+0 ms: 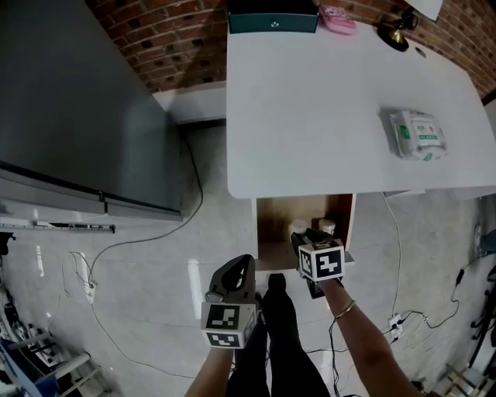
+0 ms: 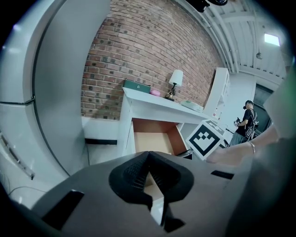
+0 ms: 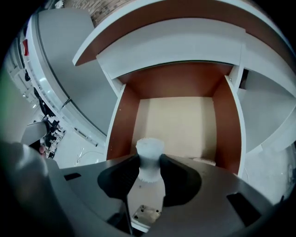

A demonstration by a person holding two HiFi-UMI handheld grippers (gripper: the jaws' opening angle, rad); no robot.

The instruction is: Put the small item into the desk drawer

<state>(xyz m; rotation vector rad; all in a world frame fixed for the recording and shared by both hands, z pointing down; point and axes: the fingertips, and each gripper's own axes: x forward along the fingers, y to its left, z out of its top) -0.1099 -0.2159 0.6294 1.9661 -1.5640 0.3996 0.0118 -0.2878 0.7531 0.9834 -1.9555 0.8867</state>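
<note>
A small white ridged item (image 3: pixel 149 159) is pinched between the pads of my right gripper (image 3: pixel 149 173), which is shut on it. In the head view this gripper (image 1: pixel 308 235) hovers over the front of the open desk drawer (image 1: pixel 269 225), and the item (image 1: pixel 298 228) shows just past its jaws. The drawer (image 3: pixel 178 122) has brown side walls and a pale bottom. A small pale thing lies near its front right corner; I cannot tell what it is. My left gripper (image 1: pixel 239 271) hangs lower left of the drawer, above the floor. In its own view the left gripper (image 2: pixel 149 173) is shut, holding nothing.
On the white desk top (image 1: pixel 325 116) lie a wipes packet (image 1: pixel 418 134), a green box (image 1: pixel 271 17), a pink thing (image 1: pixel 337 19) and a lamp base (image 1: pixel 394 35). A grey cabinet (image 1: pixel 77 101) stands left. Cables (image 1: pixel 139 240) run over the floor. A person (image 2: pixel 249 119) stands far off.
</note>
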